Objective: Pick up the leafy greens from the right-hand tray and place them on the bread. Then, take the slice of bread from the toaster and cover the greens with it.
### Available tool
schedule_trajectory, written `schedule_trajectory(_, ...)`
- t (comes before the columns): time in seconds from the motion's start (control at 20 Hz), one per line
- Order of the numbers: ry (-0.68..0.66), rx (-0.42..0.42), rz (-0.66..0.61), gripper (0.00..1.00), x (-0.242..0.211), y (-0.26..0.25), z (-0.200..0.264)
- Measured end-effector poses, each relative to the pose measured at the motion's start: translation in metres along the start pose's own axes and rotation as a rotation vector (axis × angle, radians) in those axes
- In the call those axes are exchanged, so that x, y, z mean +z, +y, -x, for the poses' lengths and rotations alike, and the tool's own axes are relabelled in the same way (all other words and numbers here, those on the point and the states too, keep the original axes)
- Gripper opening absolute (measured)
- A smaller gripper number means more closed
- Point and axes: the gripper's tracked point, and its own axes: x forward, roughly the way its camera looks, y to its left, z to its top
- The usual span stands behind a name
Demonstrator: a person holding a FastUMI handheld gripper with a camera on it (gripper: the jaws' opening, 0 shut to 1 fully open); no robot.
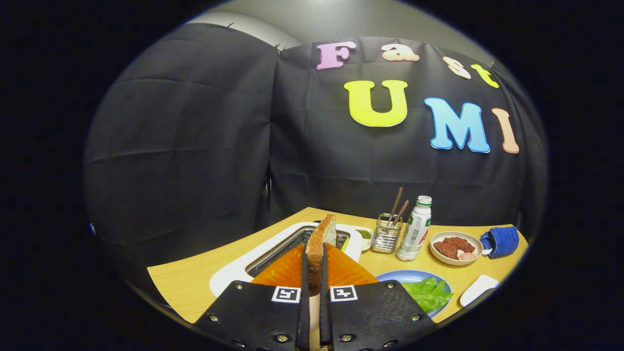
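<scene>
While my gripper (315, 273) clamps the brown toasted bread slice (319, 243), both fingers press its sides.
I see the slice upright above the white toaster (234, 273); the leafy greens (429, 292) lie on a blue plate (390, 277) just beside my fingers.

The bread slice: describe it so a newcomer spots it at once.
On the wooden table sits a white toaster. Above its slot, the gripper is shut on the bread slice, which stands upright on edge: the sole brown-crusted thing there.
</scene>
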Motion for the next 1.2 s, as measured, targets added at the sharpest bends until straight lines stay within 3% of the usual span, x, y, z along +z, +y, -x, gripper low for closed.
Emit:
schedule_trajectory(0.4, -0.107, 0.053, -0.048, 0.08, 0.061, -0.013, 0.037)
schedule_trajectory(0.55, -0.135, 0.029, -0.047, 0.08, 0.072, -0.034, 0.051)
schedule_trajectory(1.0, -0.102, -0.084, -0.059, 0.08, 0.038, -0.105, 0.070)
schedule_trajectory(1.2, -0.057, -0.096, -0.096, 0.08, 0.011, -0.123, 0.071)
